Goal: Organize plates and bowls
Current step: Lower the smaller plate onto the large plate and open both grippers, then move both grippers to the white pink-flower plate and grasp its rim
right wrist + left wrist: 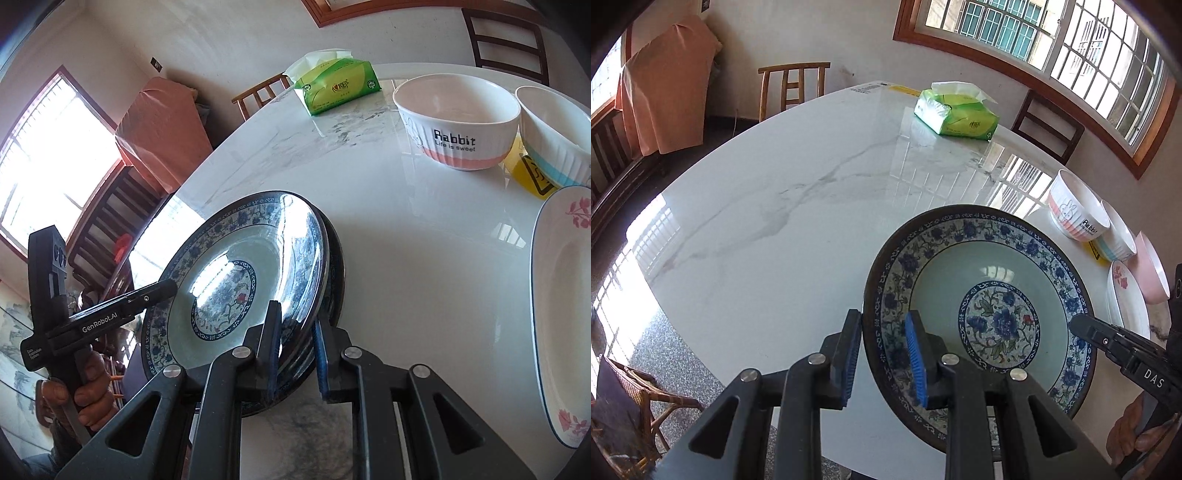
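A deep blue-and-white floral plate (990,295) (236,280) is held over the near edge of the white marble table (775,221) (406,258). My left gripper (882,325) is shut on its left rim, one blue pad inside and one outside. My right gripper (297,317) is shut on the opposite rim. Each gripper also shows in the other view, the right gripper (1082,325) at the plate's right edge and the left gripper (166,286) at its far edge. In the right wrist view a second dark rim shows under the plate; I cannot tell whether it is another plate.
To the right stand a white Rabbit bowl (1078,214) (458,122), a blue-striped bowl (1117,236) (557,136), a pink bowl (1152,269) and a white plate with pink flowers (1126,306) (561,314). A green tissue pack (956,114) (336,85) lies at the far side. Chairs ring the table.
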Demonstrator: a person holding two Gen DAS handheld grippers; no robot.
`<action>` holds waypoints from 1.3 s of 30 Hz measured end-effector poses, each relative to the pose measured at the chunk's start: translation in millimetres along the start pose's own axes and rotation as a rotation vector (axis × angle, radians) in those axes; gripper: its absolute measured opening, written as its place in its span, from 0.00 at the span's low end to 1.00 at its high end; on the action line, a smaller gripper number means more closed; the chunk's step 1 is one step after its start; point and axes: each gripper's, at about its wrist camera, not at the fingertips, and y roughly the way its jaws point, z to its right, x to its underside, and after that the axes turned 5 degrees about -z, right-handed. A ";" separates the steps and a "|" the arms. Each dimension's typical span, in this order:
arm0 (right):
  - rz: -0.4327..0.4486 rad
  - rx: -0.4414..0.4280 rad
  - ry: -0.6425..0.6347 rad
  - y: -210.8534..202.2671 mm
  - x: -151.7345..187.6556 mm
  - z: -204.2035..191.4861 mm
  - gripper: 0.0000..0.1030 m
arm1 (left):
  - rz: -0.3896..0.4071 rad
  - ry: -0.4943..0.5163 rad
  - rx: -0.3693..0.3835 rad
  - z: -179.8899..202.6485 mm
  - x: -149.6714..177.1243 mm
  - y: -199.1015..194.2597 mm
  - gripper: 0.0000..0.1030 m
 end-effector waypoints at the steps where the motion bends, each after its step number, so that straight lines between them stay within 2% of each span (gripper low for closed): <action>1: 0.007 0.011 -0.008 -0.8 0.7 -1.4 0.16 | 0.004 -0.004 0.002 -0.1 0.1 -1.2 0.25; 4: 0.014 0.019 -0.012 -1.7 1.1 -2.4 0.17 | 0.013 -0.006 0.000 1.3 0.4 -3.5 0.25; 7: 0.032 0.071 -0.055 -3.2 2.9 -9.5 0.18 | 0.013 0.009 -0.019 4.3 3.7 -5.0 0.25; 11: 0.047 0.102 -0.089 -3.8 5.8 -17.0 0.25 | 0.013 0.011 -0.020 5.8 6.6 -8.1 0.25; 15: 0.056 0.135 -0.117 -4.6 6.2 -21.2 0.27 | 0.018 0.026 -0.017 11.5 8.6 -12.6 0.25; 18: 0.074 0.218 -0.174 -3.7 6.7 -30.3 0.31 | 0.032 0.048 -0.023 20.4 13.0 -18.7 0.25; 20: 0.108 0.279 -0.225 -5.4 8.3 -37.0 0.41 | 0.040 0.061 -0.020 27.6 17.3 -23.4 0.25; 22: 0.133 0.349 -0.275 -6.6 9.4 -43.5 0.45 | 0.050 0.071 0.000 36.0 22.2 -29.2 0.25; 25: 0.194 0.360 -0.275 -22.2 13.8 -45.0 0.45 | 0.072 0.112 0.022 55.0 31.4 -39.0 0.25; 28: 0.303 0.368 -0.288 -51.2 29.8 -42.0 0.46 | 0.099 0.171 0.034 79.4 41.0 -46.4 0.25; 31: 0.393 0.378 -0.227 -84.2 52.2 -22.9 0.48 | 0.123 0.244 0.029 109.0 49.1 -50.1 0.27; 32: 0.418 0.383 -0.194 -95.2 59.6 -12.5 0.48 | 0.131 0.267 0.027 118.7 51.7 -50.6 0.31; 35: 0.483 0.405 -0.063 -129.0 79.3 28.0 0.48 | 0.148 0.330 0.022 147.8 59.9 -50.6 0.32; 39: 0.515 0.466 0.075 -160.6 99.8 83.2 0.48 | 0.156 0.396 0.019 184.3 66.1 -45.9 0.32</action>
